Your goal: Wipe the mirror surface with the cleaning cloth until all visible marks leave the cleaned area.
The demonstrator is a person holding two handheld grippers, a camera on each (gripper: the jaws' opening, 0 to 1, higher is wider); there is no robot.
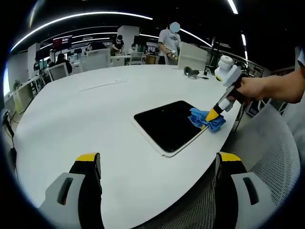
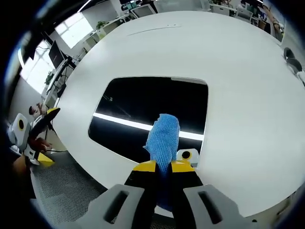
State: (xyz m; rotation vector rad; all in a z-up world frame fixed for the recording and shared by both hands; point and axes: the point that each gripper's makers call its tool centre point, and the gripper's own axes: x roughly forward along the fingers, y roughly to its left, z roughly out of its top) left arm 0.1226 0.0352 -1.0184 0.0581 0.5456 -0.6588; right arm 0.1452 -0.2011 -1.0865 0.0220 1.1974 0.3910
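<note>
Your right gripper has its yellow-tipped jaws pressed together on the blue cleaning cloth; the cloth sticks forward from the tips and lies on the mirror, near the mirror's edge closest to you. The mirror is a dark rectangle with rounded corners and a pale frame, lying flat on the round white table; it reflects a bright ceiling light as a white stripe running under the cloth. In the left gripper view you see the same right gripper reaching in from the right, held by your hand, its tips on the bunched cloth at the mirror's right corner. Your left gripper hangs over the table on the near side of the mirror, well apart from it; its jaws stand spread wide and grip nothing. Beyond the table, people stand and sit among office desks.
</note>
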